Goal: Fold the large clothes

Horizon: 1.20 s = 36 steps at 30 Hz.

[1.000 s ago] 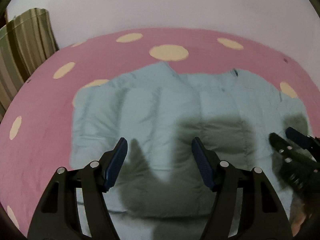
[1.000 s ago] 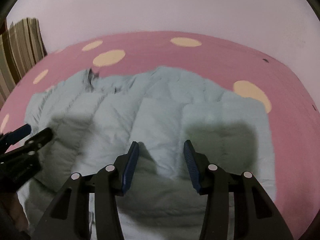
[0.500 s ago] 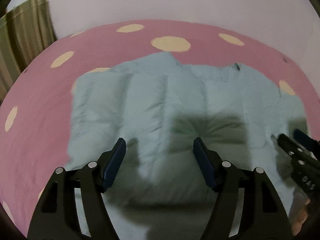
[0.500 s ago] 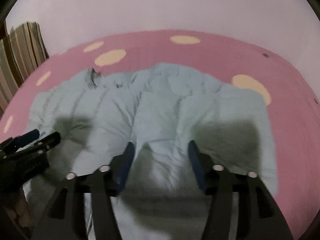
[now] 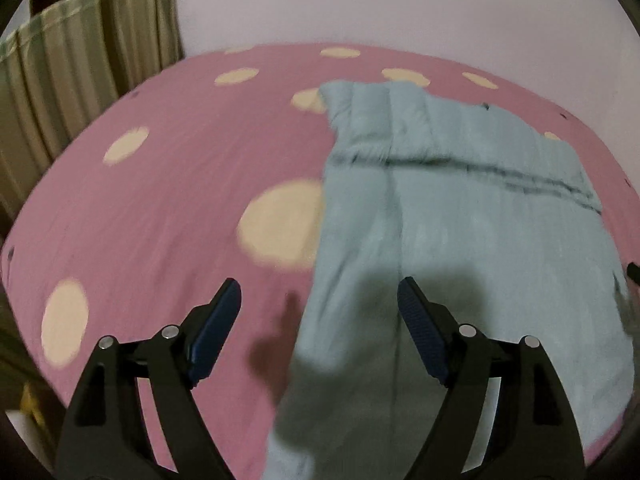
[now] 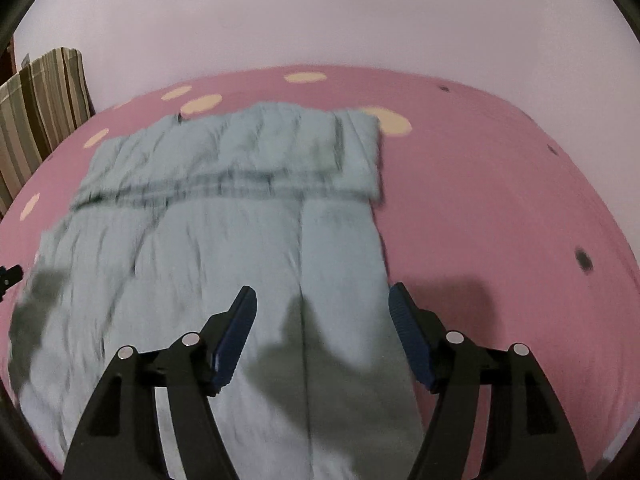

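Left wrist view: left gripper point(image 5: 318, 314) and right gripper point(image 6: 322, 320), jaws just widened and empty, should pinch the pale-blue quilted jacket's point(image 5: 460, 240) side edges evenly on the pink spotted bedsheet point(image 5: 168, 200).

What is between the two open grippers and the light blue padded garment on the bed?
Nothing visible. The left gripper hangs open over the garment's left edge, the right gripper over its right edge. Only the pink dotted bedcover lies around it.

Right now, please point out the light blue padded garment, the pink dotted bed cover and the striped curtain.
light blue padded garment point(image 6: 224, 248): right wrist view, middle panel.
pink dotted bed cover point(image 5: 180, 184): left wrist view, bare pink area.
striped curtain point(image 5: 80, 64): left wrist view, middle folds.
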Each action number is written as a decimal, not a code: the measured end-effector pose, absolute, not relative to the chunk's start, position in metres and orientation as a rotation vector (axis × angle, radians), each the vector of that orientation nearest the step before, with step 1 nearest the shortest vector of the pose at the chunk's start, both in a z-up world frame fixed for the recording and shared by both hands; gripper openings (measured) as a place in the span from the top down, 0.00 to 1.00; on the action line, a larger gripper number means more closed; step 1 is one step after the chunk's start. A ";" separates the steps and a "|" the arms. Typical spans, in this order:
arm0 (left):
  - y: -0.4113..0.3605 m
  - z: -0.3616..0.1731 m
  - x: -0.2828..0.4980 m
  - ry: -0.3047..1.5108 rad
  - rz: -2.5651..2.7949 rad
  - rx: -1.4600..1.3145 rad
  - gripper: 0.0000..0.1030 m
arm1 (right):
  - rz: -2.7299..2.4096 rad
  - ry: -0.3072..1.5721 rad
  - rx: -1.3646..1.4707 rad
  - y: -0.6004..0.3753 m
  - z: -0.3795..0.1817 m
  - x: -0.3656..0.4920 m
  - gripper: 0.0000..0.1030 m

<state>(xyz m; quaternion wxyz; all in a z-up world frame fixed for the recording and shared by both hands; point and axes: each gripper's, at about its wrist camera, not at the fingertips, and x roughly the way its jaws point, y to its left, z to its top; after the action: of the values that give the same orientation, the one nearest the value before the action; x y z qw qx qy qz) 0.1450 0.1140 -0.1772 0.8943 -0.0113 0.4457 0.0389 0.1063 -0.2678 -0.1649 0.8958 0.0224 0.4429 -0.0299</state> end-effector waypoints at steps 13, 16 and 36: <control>0.139 -0.216 0.067 1.041 0.021 -0.208 0.24 | -0.055 0.998 0.167 -0.286 -0.197 0.021 0.34; 0.136 -0.215 0.063 1.039 0.001 -0.208 0.38 | -0.043 1.001 0.154 -0.282 -0.198 0.013 0.34; 0.120 -0.197 0.055 0.950 -0.059 -0.183 0.96 | 0.022 0.969 0.233 -0.277 -0.189 -0.009 0.90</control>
<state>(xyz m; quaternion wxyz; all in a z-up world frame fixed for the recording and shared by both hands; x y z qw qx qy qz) 0.0552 0.1200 -0.1966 0.8848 -0.0878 0.4568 -0.0282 -0.0086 -0.2772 -0.1886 0.8782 0.1116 0.4649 0.0104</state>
